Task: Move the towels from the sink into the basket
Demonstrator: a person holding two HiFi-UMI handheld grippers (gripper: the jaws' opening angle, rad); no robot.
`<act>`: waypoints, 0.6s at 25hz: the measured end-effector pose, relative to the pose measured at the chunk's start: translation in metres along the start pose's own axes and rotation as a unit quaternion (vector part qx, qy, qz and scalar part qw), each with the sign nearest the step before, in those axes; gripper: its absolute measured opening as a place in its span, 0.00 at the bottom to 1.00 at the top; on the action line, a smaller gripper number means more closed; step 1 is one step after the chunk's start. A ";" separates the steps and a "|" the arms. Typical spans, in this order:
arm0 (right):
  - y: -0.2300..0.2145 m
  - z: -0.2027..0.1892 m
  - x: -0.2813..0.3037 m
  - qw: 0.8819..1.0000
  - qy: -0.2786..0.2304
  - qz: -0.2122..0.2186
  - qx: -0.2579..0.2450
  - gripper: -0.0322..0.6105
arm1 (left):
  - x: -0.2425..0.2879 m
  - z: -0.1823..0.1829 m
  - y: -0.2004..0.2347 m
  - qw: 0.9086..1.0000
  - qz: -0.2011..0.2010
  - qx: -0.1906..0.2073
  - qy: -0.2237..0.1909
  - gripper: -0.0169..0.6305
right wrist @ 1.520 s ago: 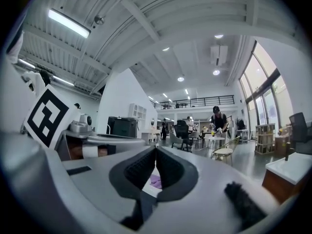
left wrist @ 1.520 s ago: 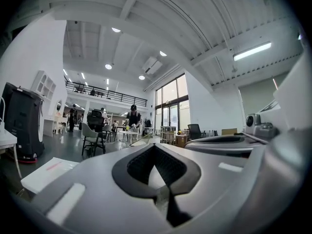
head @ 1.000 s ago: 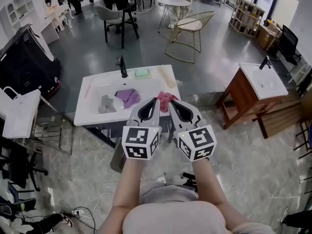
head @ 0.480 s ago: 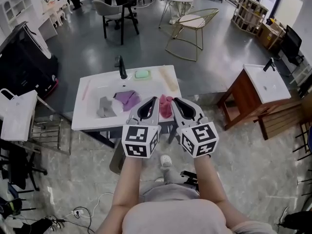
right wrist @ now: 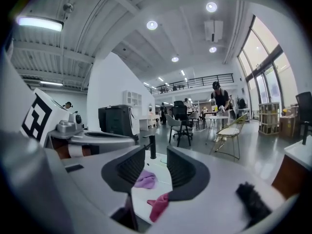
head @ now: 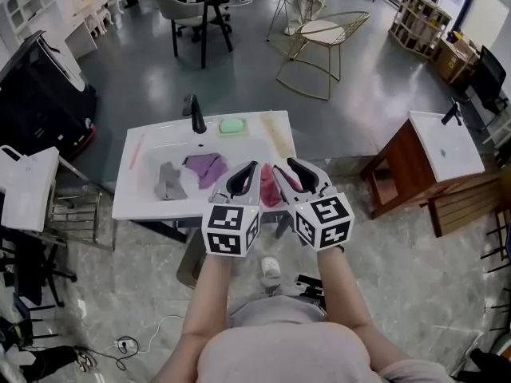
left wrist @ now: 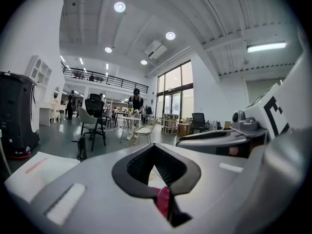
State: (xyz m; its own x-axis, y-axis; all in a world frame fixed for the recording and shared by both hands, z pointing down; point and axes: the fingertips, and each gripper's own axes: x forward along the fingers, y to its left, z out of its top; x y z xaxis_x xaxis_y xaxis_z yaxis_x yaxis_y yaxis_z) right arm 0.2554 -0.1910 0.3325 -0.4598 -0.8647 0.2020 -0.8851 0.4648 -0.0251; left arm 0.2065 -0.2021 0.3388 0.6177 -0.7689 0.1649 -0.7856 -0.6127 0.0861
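Pink towel (head: 267, 190) mid-frame is half hidden by the closed, empty left gripper (head: 255, 167). Right gripper (head: 287, 167) jaws have just been opening, nothing between

Sink (head: 132, 202) at 12 o'clock: basin open from above, so you can come in over the near rim. Faucet (head: 192, 114) upright on the far rim at 11 o'clock, the one tall thing there. Metal rack (head: 80, 218) just beside the sink's left end, 9 o'clock. Wooden cabinet (head: 395, 170) at 2 o'clock, well apart, bare floor (head: 343, 210) between.
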 end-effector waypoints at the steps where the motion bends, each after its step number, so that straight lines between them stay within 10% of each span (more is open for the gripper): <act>1: -0.005 -0.004 0.005 1.000 0.007 0.003 0.002 0.28 | 0.006 -0.002 0.002 1.000 0.002 -0.001 0.003 0.03; 15: -0.037 -0.095 0.061 0.982 0.181 0.043 0.036 0.34 | 0.055 -0.032 0.033 0.998 0.027 -0.028 0.045 0.03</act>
State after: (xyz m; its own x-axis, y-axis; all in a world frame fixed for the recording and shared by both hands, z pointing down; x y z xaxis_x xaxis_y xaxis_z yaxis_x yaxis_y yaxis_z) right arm 0.2668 -0.2433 0.4384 -0.4887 -0.6928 0.5303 -0.8530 0.5069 -0.1239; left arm 0.2140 -0.2588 0.3827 0.5707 -0.7795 0.2584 -0.8200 -0.5575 0.1293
